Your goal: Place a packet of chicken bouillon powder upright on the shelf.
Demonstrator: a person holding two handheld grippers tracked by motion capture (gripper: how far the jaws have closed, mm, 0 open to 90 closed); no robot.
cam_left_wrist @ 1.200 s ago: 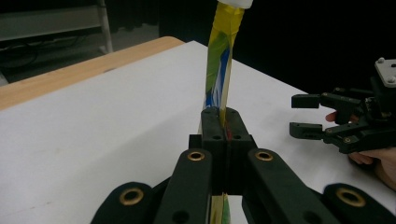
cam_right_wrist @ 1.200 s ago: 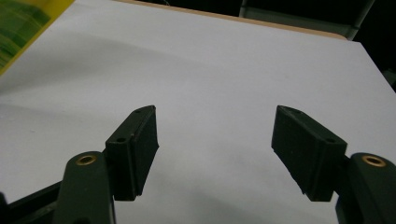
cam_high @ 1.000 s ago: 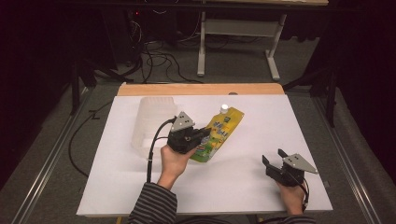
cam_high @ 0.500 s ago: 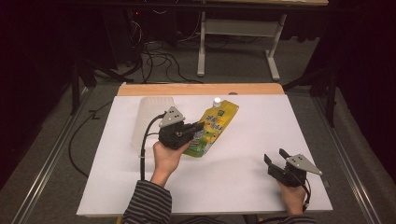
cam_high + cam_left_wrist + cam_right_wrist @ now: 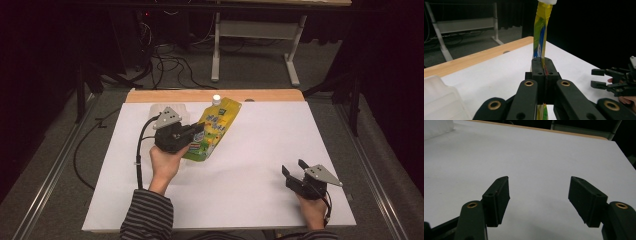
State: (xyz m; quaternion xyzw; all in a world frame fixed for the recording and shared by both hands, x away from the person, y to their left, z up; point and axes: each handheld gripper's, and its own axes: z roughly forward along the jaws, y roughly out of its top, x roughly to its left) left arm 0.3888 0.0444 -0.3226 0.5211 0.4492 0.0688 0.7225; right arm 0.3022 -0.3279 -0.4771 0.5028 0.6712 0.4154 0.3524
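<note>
Dark lab, white-topped table (image 5: 260, 150), floor cables (image 5: 165, 65), metal bench frame (image 5: 255, 35)

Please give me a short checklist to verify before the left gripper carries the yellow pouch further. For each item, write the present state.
1. Grip: the left gripper has its jaws shut on the yellow pouch, pinching its flat body: ok.
2. Cap: the white cap sits on the pouch's spout; whether it is tight: cannot tell.
3. Pouch off the white table: cannot tell from the high view.
4. Clear plastic container lies close beside the left gripper and could be bumped: not ok.
5. Right gripper is open, holds nothing, and is far from the pouch: ok.
</note>
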